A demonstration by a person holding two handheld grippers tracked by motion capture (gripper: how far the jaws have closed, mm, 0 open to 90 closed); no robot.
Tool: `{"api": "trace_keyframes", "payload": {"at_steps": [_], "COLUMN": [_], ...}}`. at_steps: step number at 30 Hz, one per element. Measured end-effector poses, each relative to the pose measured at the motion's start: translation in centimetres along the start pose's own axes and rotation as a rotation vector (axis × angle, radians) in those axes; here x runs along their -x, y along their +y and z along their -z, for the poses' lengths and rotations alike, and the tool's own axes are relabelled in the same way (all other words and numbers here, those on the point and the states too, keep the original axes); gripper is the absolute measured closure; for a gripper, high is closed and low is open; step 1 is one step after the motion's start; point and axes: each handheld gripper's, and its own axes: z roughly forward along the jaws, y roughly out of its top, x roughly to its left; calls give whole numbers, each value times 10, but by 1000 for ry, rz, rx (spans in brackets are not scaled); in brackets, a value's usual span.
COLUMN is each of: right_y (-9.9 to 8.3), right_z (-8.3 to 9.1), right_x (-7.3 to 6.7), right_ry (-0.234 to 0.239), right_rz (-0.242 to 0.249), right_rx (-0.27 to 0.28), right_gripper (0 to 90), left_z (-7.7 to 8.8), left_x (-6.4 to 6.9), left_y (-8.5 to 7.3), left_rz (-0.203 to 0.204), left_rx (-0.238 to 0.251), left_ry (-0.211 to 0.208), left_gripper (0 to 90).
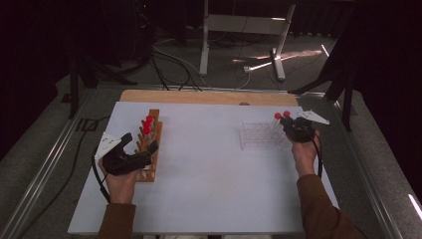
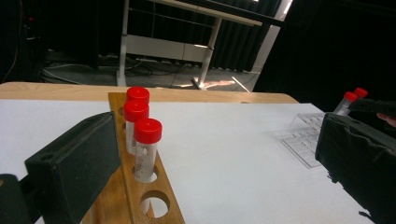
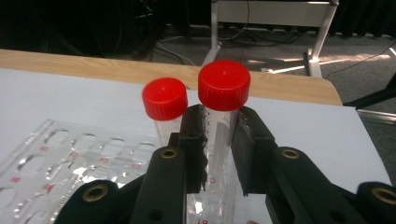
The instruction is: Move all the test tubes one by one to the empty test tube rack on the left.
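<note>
A white worktop (image 1: 209,174) fills the centre of the high view, a person's forearms entering from the bottom edge. At left of that frame a wooden rack (image 1: 149,147) holds three red-capped tubes; at right lies a clear rack (image 1: 261,135), hard to make out against the white surface.

The left claw (image 1: 142,142) rests low at the wooden rack's near end, jaws spread wide and gripping nothing. The right claw (image 1: 288,123) sits at the clear rack's right end, clenched on a tube (image 3: 222,121) just under its red cap. The tube stands upright over that rack's near edge; a second tube (image 3: 166,105) stands just behind it at left of the right gripper view.

The tube looks light, stiff and smooth-walled, likely clear plastic, so it may slip or twist if pinched loosely. The upper body below the cap, where the pads (image 3: 194,140) sit, seems the soundest hold, since the cap's rim would stop it sliding down.

The right gripper view shows the pads pressed flat on the tube's sides and printed numbers beside the clear rack's holes, both too small in the high view. The left gripper view shows empty holes (image 2: 156,203) in the wooden rack before its nearest tube (image 2: 147,149).
</note>
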Motion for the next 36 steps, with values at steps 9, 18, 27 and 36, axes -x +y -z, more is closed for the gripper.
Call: {"api": "trace_keyframes", "payload": {"at_steps": [9,18,27,36], "right_y": [9,18,20,14], "right_z": [15,38,59,70], "right_x": [0,-3,-11,-29], "right_ry": [6,17,59,129], "right_rz": [4,58,85,96], "right_rx": [55,112,152,184], "right_gripper": [740,739,739,739], "left_z": [-1,2,3,2], "left_x": [0,-3,-4,-3], "left_y": [-1,0,1,0], "left_rz": [-1,7,8,8], "left_rx": [-4,4,6,1], "left_ry": [6,15,19,19], "left_gripper": [7,7,7,7]}}
